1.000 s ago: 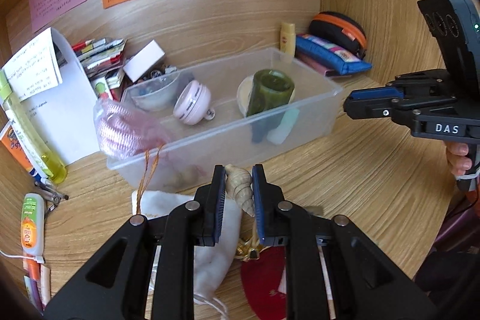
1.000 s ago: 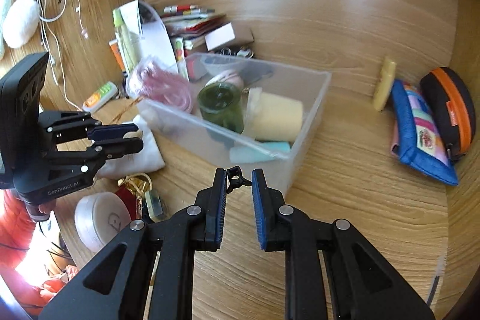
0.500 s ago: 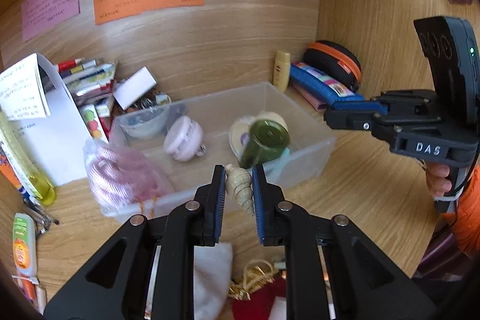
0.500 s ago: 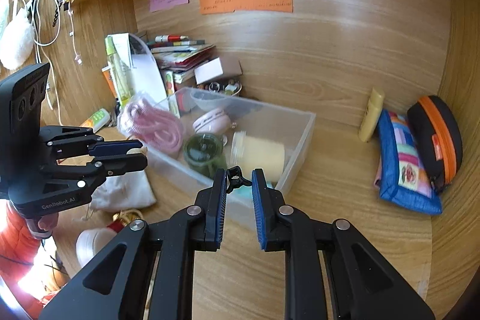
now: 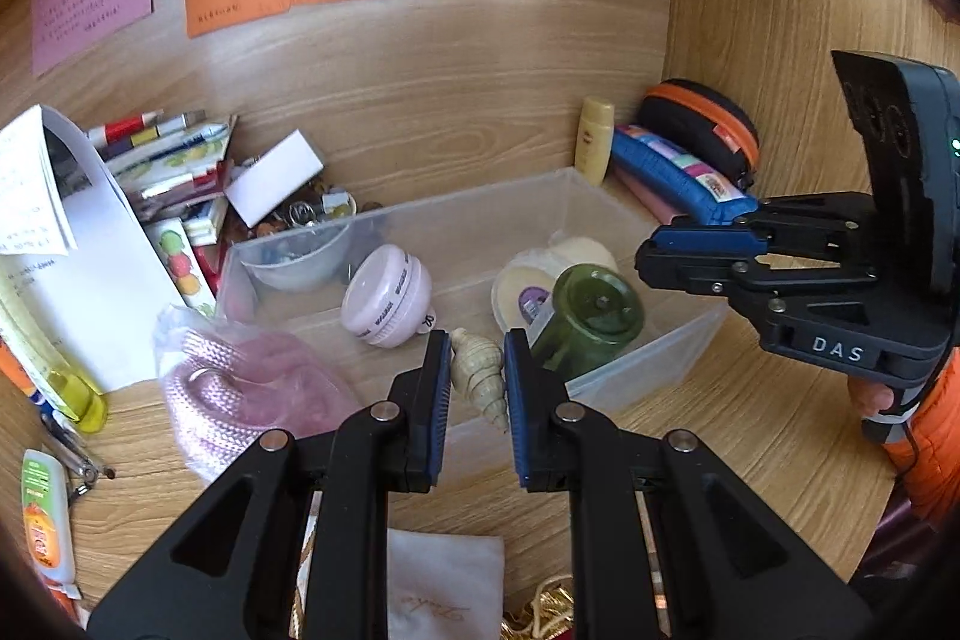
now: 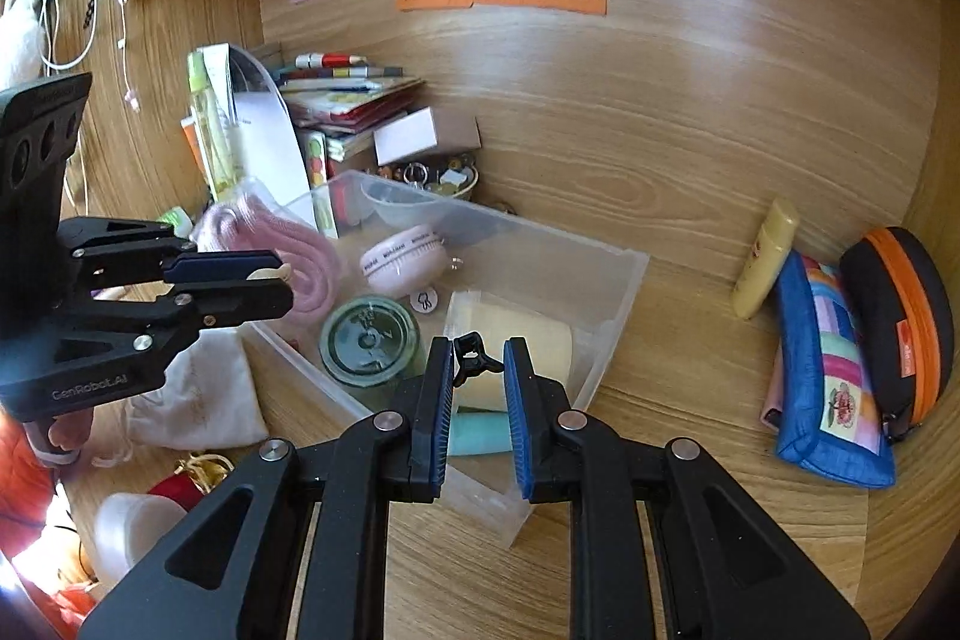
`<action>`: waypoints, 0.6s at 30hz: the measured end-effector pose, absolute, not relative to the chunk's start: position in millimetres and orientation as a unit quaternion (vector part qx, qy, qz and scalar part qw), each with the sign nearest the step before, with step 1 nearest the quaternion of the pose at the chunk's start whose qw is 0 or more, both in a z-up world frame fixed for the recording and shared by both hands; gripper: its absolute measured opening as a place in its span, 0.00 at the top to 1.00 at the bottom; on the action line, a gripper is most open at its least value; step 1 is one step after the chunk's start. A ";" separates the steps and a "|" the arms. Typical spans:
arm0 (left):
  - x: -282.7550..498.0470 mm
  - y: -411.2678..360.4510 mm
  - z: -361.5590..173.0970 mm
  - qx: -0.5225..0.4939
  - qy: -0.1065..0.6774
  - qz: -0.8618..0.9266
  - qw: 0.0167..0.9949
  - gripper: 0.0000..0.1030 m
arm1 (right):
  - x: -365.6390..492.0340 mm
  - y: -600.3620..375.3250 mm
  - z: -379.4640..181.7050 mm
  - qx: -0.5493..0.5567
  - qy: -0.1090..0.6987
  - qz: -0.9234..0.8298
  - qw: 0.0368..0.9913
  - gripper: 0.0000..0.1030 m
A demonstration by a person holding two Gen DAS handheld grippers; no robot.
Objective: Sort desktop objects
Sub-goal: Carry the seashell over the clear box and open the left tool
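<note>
While the left tongs (image 5: 477, 379) are gripping a shell (image 5: 478, 372), the right tongs (image 6: 477, 379) are pinching a black clip (image 6: 471, 357) over the bin (image 6: 624, 292).

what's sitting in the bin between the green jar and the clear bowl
A pink round case lies between the green jar and the clear bowl in the bin, clearest in the left wrist view.

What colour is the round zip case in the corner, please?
Black case with an orange zip, clearest in the right wrist view.
</note>
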State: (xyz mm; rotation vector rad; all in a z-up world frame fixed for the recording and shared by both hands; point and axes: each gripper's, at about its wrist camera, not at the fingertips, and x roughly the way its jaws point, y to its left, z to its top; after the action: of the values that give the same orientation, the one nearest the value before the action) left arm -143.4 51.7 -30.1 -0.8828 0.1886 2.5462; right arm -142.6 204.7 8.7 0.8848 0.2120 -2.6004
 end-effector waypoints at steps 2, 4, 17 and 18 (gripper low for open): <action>-147.4 49.8 -33.4 -0.325 0.059 0.918 0.219 0.84 | -142.8 206.0 7.2 0.311 0.078 -0.929 0.185 0.85; -148.8 49.8 -35.6 -0.328 0.058 0.917 0.219 0.84 | -143.8 207.4 5.8 0.307 0.082 -0.930 0.183 0.85; -147.5 50.6 -43.4 -0.326 0.070 0.919 0.209 0.83 | -141.9 203.0 -1.6 0.302 0.118 -0.931 0.169 0.85; -147.8 50.0 -43.4 -0.327 0.069 0.919 0.209 0.83 | -142.1 202.4 -1.8 0.301 0.120 -0.931 0.168 0.85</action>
State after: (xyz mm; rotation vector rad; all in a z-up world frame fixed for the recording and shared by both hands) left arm -147.8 50.0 -43.4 -0.9095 0.1913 2.5572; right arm -142.1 202.4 -1.8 0.8571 0.3417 -2.6480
